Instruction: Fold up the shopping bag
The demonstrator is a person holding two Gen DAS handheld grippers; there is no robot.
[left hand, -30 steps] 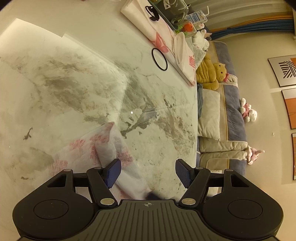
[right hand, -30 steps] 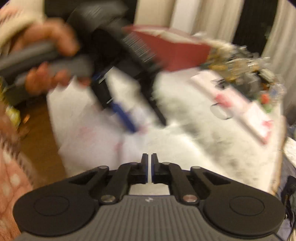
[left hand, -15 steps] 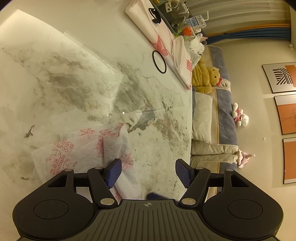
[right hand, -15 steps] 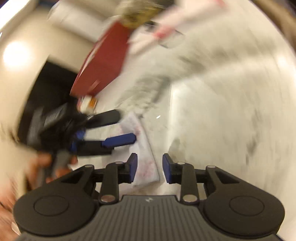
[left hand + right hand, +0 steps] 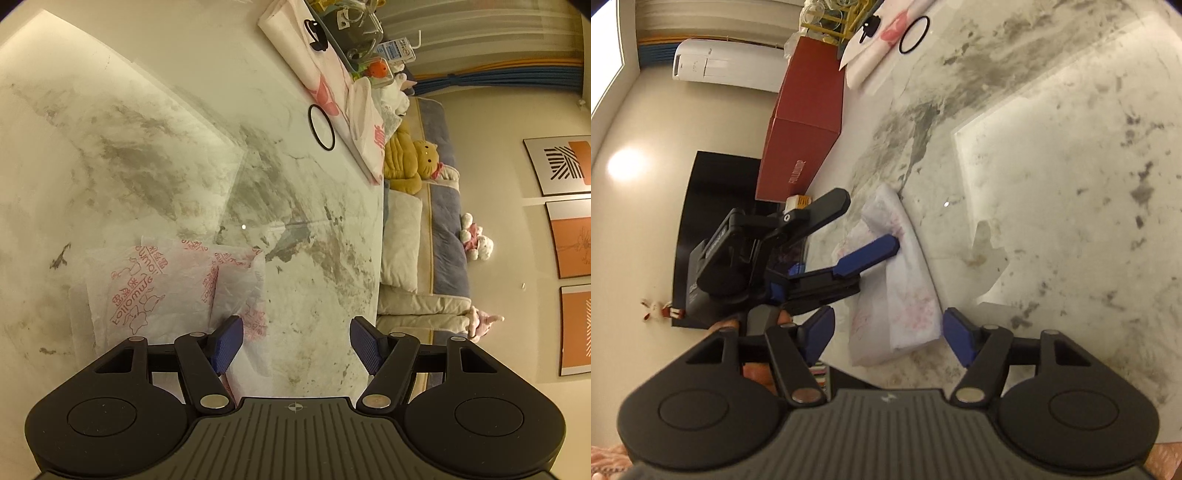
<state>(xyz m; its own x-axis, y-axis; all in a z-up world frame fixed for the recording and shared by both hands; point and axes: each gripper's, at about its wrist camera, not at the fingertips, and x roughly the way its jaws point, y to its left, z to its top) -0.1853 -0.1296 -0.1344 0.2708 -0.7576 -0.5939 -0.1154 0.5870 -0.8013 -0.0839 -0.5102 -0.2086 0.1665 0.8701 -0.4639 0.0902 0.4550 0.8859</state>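
Rolled over since the earlier frame, the right gripper [image 5: 886,338] has just been opening its jaws; the folded shopping bag [image 5: 905,291] is lying between them, unpinched, on the marble table [image 5: 1052,184]. Left gripper [image 5: 866,229] is hovering spread, its blue finger [image 5: 868,255] over the bag.
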